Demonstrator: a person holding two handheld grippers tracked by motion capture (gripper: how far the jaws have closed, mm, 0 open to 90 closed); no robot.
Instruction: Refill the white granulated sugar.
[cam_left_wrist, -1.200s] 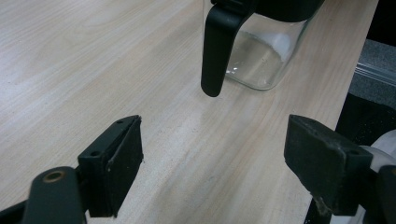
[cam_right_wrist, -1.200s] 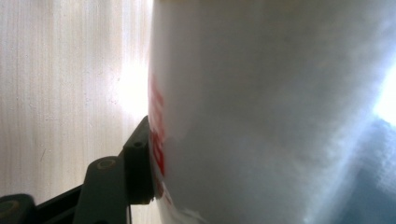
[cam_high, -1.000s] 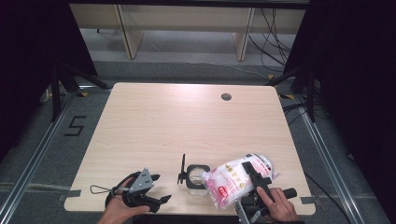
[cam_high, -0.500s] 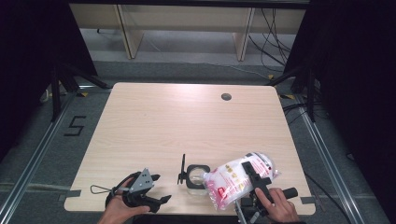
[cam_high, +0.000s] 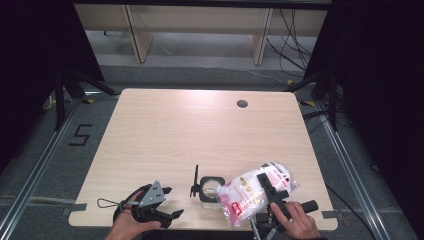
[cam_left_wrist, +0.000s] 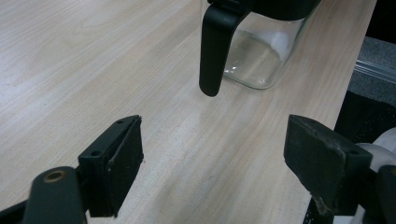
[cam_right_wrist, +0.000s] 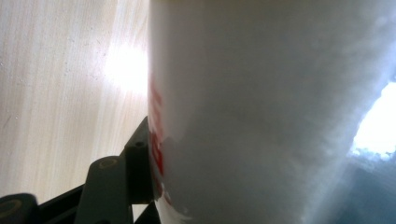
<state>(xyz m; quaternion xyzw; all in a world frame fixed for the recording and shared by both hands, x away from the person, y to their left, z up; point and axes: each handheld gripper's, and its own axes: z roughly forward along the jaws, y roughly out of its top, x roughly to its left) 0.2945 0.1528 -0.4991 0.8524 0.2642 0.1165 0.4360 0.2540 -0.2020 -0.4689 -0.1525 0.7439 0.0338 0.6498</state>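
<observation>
Nothing moved since prev frame: right gripper (cam_high: 270, 192) jaws clamped on white bag (cam_high: 252, 192), tilted over glass jar (cam_high: 210, 187) at bench (cam_high: 200, 130) front edge, left gripper (cam_high: 167, 202) jaws apart, empty.

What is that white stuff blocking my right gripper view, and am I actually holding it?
Observer: From the high view it is a clear plastic bag of white powder with red print, and the right gripper is clamped across it, tipping it toward the left.
Operator: Where is the bag's lower end pointing?
Observer: At a glass jar with a black rim standing just left of it, near the table's front edge.
Operator: Is the lid on that jar?
Observer: No; its black lid stands swung up at the jar's left side.
Operator: And my other hand?
Observer: The left gripper faces the jar's clasp, jaws open with bare wood between them.
</observation>
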